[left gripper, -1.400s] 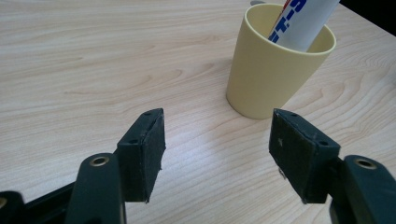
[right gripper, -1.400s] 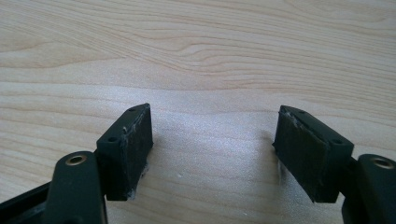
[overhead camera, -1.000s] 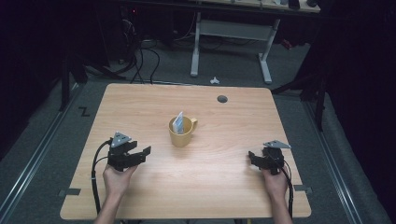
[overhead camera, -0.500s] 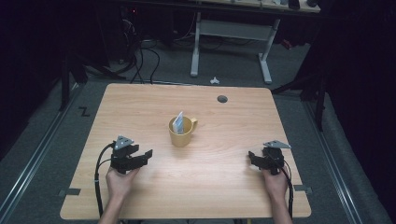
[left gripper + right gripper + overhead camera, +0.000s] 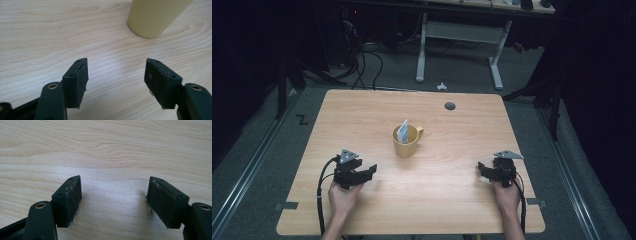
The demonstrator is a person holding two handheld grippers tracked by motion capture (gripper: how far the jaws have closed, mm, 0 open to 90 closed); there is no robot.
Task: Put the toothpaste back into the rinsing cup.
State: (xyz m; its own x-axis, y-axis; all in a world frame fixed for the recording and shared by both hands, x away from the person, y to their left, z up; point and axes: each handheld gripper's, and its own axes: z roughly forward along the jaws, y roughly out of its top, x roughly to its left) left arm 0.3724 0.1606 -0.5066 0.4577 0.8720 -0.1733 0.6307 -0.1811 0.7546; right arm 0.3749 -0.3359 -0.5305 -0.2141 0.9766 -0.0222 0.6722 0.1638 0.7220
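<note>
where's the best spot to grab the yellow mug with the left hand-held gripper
Probably the mug body, jaws straddling its lower wall from the left hand-held gripper side. The handle points to the far right, away from it, and a packet sticks up out of the mouth, so the rim is awkward.

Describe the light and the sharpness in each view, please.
High view: lit table, dark surroundings, soft focus. Left gripper view: even light, sharp wood grain, cup cut off at the top. Right gripper view: a pale glare patch on the wood between the jaws.

matt wood table [image 5: 362,120] — glossy mug [image 5: 406,142]
</note>
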